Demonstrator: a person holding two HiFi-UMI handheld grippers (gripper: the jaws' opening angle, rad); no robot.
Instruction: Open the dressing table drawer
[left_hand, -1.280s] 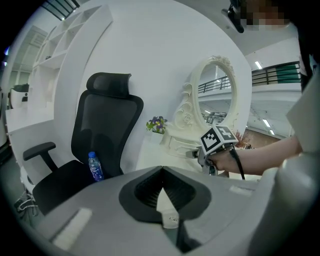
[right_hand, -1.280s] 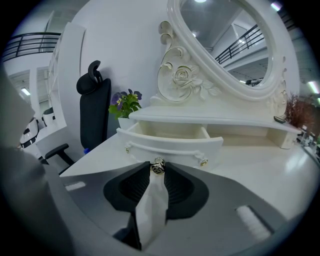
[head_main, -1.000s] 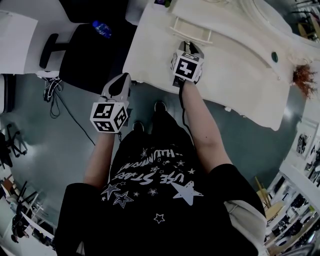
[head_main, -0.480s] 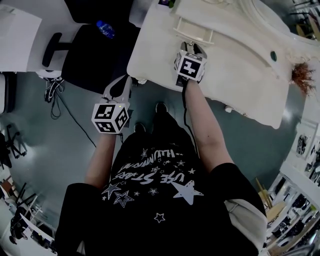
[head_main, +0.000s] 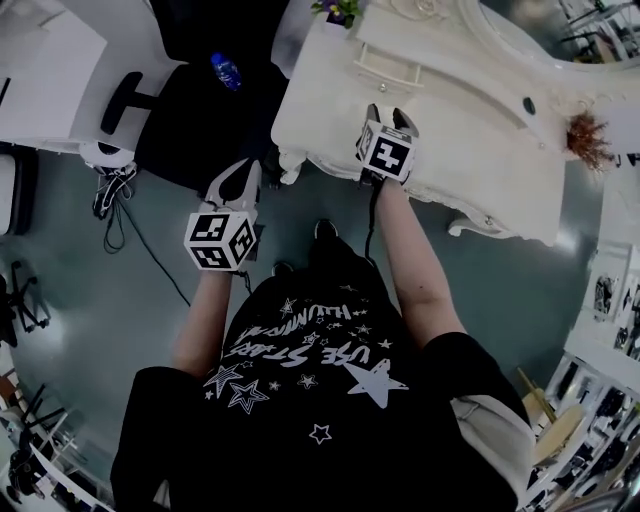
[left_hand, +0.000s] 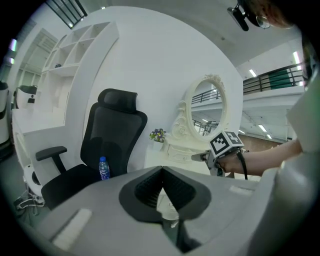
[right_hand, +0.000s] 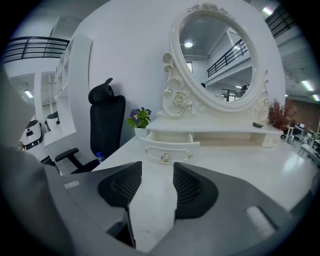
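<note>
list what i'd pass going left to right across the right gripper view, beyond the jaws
black office chair → potted flowers → open drawer → oval mirror → small dark object on the shelf → reddish dried sprigs

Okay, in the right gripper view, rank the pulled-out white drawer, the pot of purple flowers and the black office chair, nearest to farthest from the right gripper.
From the right gripper, whose empty jaws have just been opening:
1. White drawer, straight ahead.
2. Pot of purple flowers, left rear of the tabletop.
3. Black office chair, beyond its left edge.
</note>
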